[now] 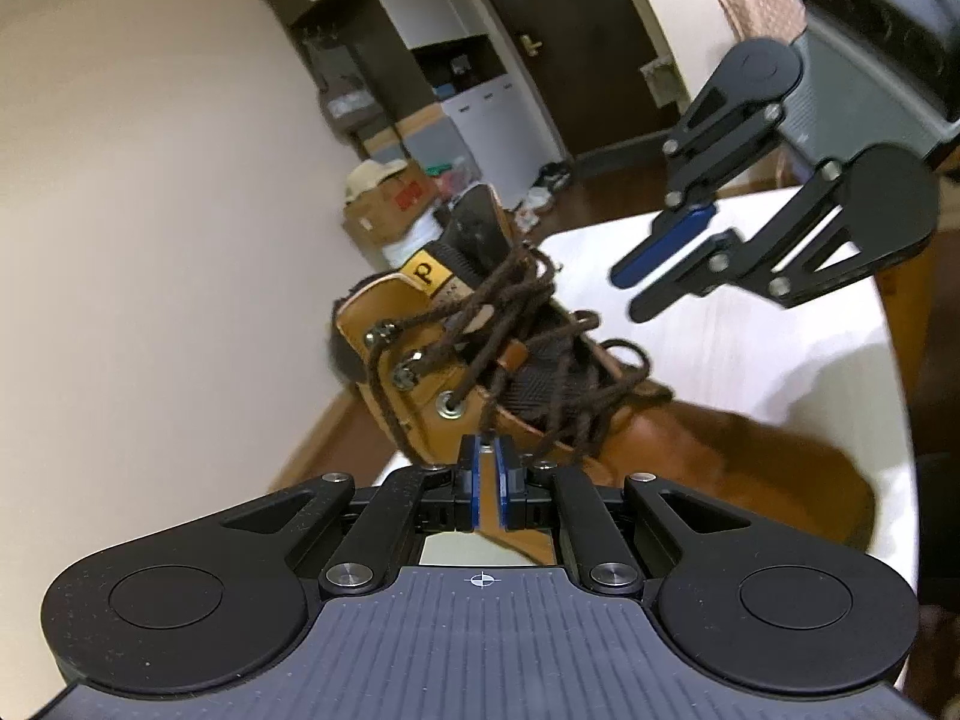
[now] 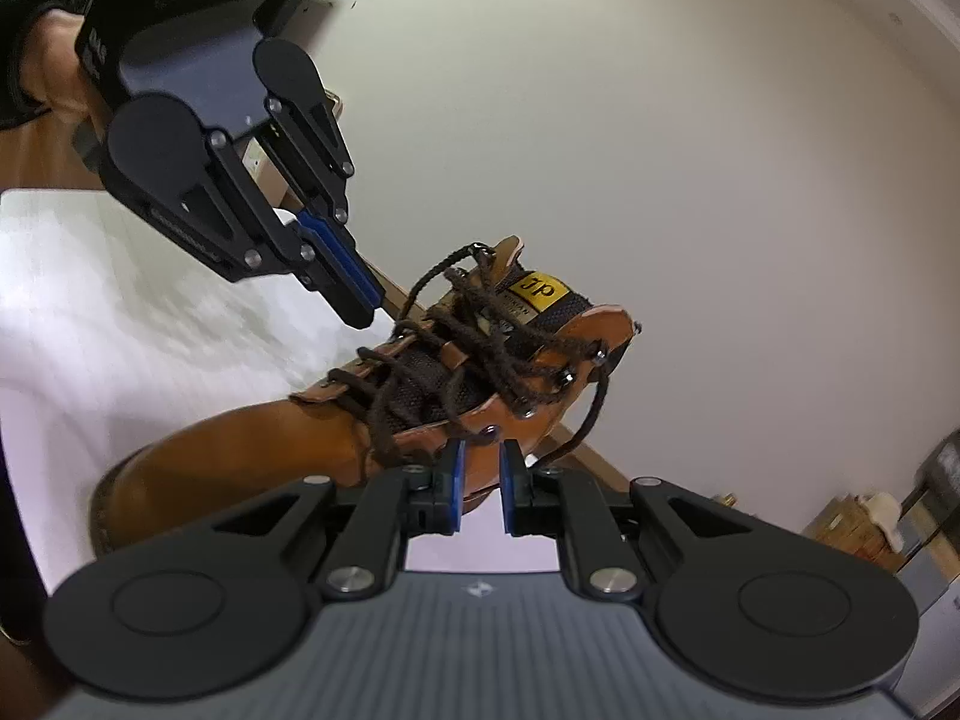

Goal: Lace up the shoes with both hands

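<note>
One tan leather lace-up boot [image 1: 540, 420] lies on a white surface [image 1: 750, 348], its single dark brown cord lace [image 1: 516, 312] tangled loosely over the black tongue. Two hand-held grippers are near it. The left hand-held gripper [image 1: 487, 462] has its blue pads slightly apart, right at the boot's side below a metal eyelet [image 1: 449, 403]; whether they pinch leather is unclear. The right hand-held gripper [image 2: 478, 468] stands open, empty.

Yellow tongue label [image 2: 536, 290] on the tan boot [image 2: 252, 450]: "jp" in black; smaller lettering beneath too blurred to read.
</note>
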`<state>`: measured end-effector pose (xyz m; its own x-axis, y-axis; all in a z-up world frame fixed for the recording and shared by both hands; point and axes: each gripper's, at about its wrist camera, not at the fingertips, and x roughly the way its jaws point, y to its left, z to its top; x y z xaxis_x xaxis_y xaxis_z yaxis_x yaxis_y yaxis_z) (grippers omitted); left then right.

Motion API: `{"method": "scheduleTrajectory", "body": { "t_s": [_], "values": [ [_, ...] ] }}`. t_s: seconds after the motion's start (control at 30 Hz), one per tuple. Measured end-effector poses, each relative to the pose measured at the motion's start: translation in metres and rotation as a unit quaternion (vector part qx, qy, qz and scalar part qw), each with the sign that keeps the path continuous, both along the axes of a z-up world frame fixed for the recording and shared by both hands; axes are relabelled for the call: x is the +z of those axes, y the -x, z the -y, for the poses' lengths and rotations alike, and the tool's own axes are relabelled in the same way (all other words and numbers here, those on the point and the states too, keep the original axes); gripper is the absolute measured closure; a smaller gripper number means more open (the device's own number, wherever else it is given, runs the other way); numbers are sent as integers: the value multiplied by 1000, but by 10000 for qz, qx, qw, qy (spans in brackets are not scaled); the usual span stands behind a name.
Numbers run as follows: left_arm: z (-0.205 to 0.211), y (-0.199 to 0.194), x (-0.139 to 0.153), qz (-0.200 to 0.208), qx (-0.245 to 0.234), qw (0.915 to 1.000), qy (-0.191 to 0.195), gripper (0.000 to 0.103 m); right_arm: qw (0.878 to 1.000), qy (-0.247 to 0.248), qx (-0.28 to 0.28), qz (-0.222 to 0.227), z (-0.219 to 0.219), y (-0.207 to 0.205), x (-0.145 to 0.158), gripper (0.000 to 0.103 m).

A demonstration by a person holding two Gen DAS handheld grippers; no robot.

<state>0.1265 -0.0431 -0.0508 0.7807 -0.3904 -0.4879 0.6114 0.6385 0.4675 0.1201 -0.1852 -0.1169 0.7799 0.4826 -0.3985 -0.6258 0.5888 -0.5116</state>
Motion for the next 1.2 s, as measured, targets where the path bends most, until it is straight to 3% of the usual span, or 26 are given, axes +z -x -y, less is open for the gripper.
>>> {"method": "scheduleTrajectory", "body": {
  "t_s": [0.17,0.47,0.67,0.73,0.8,0.83,1.2],
  "values": [
    [1,-7,1,22,-39,9999,90,93,10000,35,-45,20,7,5,-5,90],
    [11,-13,-4,145,-234,9995,-173,93,10000,-2,19,89,3,-8,-4,90],
    [19,-14,-8,78,-190,9995,-255,101,9992,282,121,258,-7,-8,-7,90],
    [18,-14,-7,-10,-165,9998,-124,101,9990,315,117,283,-7,-6,-8,90],
    [11,-10,4,-222,-311,9982,457,101,9992,293,97,273,-7,-5,-8,90],
    [9,-7,6,-242,-364,9974,565,101,9993,255,72,260,-6,-5,-8,90],
    [1,-1,9,-115,-253,9991,313,96,9995,104,-65,305,3,1,1,90]
  ]
}}
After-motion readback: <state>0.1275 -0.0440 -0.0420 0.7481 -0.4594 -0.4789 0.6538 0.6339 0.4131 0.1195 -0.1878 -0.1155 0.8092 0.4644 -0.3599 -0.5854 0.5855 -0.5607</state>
